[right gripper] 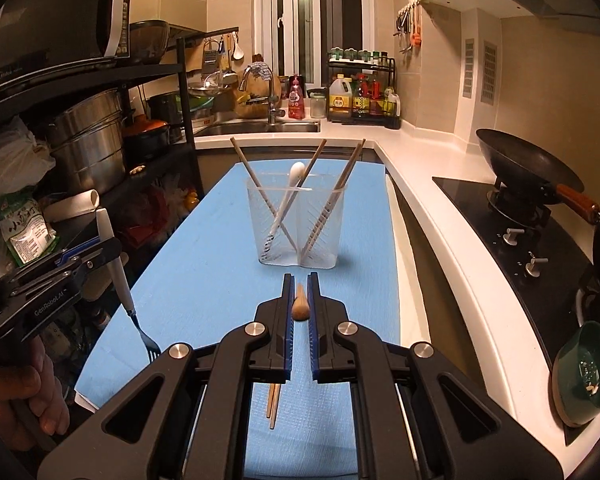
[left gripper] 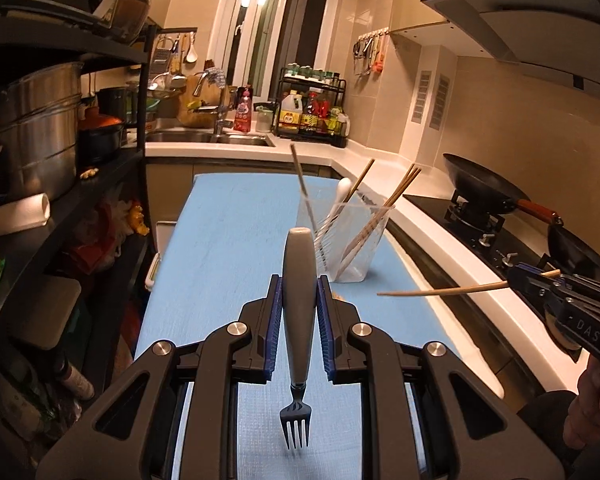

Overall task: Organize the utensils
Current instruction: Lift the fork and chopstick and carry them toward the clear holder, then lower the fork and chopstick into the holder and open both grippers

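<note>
Both grippers loaded, clear holder mid-frame on the blue mat.

Left gripper (left gripper: 299,304) pads clamped on the grey handle of a fork (left gripper: 298,320), tines pointing down at lower centre of the left view. Right gripper (right gripper: 300,300) closed down on a wooden chopstick (right gripper: 301,307), seen end-on; from the left view it sticks out leftward at right edge. Clear utensil holder (right gripper: 298,224) stands on the blue mat (right gripper: 204,264), centre frame, holding chopsticks and a white spoon (right gripper: 290,194).

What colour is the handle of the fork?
Pale grey-white, on the fork held by the left gripper; the left wrist view shows it best.
</note>
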The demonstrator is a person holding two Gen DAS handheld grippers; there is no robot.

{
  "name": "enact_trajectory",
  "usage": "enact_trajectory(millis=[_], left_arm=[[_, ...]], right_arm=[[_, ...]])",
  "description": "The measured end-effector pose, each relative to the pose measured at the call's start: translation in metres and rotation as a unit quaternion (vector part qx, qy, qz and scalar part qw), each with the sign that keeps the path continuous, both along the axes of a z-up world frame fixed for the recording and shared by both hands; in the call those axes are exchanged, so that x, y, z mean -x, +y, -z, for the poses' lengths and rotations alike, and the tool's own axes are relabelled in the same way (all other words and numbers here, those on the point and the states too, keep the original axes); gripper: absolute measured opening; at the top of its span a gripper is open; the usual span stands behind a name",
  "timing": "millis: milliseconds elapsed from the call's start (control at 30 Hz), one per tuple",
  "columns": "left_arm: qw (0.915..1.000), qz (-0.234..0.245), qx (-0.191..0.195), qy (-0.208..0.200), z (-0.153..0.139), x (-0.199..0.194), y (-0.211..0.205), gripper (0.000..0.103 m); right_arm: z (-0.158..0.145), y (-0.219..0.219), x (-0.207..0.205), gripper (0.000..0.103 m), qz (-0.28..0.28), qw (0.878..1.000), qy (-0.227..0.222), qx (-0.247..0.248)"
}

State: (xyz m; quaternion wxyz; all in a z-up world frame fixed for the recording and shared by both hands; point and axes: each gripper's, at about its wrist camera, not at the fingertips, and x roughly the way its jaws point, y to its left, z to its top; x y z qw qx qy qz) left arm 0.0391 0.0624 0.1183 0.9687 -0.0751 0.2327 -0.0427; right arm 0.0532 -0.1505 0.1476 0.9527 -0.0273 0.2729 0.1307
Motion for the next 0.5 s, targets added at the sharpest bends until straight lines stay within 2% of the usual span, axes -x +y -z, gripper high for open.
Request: enact_trajectory(millis=[300,500], left_arm=[[0.9997,0.02,0.012,-0.007,-0.025,0.002,-0.007,0.017],[0.9992,0.036,0.014,0.007,-0.037,-0.01,-0.011,0.017]], right_arm=[[-0.017,-0.005,0.001,0.007,0.002,1.0,0.001,-0.006],[-0.029,-0.003,-0.006,0.007,-0.005,1.0,0.008,-0.002]])
